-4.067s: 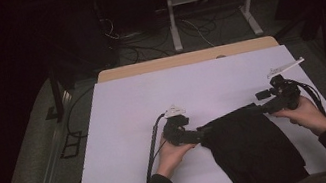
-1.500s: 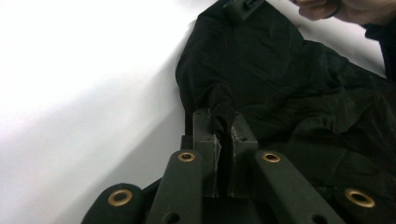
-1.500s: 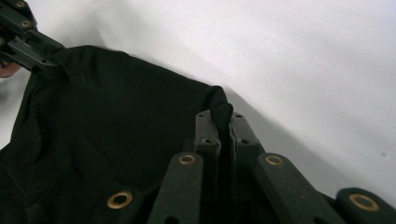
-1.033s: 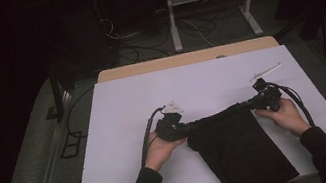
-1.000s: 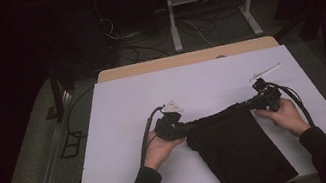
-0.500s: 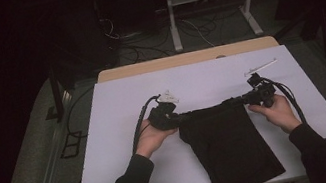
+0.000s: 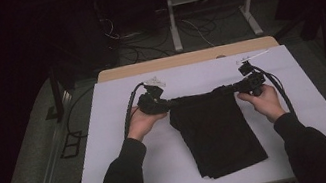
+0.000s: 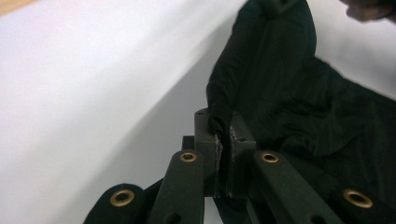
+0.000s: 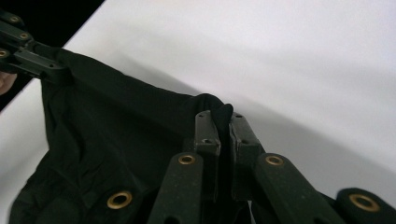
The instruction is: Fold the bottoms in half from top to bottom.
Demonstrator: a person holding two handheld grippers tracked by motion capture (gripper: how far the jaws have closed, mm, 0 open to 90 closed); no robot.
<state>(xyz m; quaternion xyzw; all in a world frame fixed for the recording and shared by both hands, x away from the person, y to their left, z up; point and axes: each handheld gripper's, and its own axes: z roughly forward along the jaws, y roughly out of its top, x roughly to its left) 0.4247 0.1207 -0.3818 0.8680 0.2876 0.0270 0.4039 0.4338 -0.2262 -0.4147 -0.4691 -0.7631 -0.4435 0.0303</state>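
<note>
Two corners of the black garment (image 7: 216,130) are clamped, one in the left gripper (image 7: 166,104), one in the right gripper (image 7: 237,87); equal tension should be kept so the edge stays taut.

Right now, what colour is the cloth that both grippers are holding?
Plain black, no pattern; the cloth shows best in the high view against the white table.

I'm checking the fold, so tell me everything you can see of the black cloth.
The black cloth is dark, soft fabric, folded into a long panel lying on the white table. Its far edge is stretched between the left tool and right tool, each shut on a corner. The near end lies flat.
</note>
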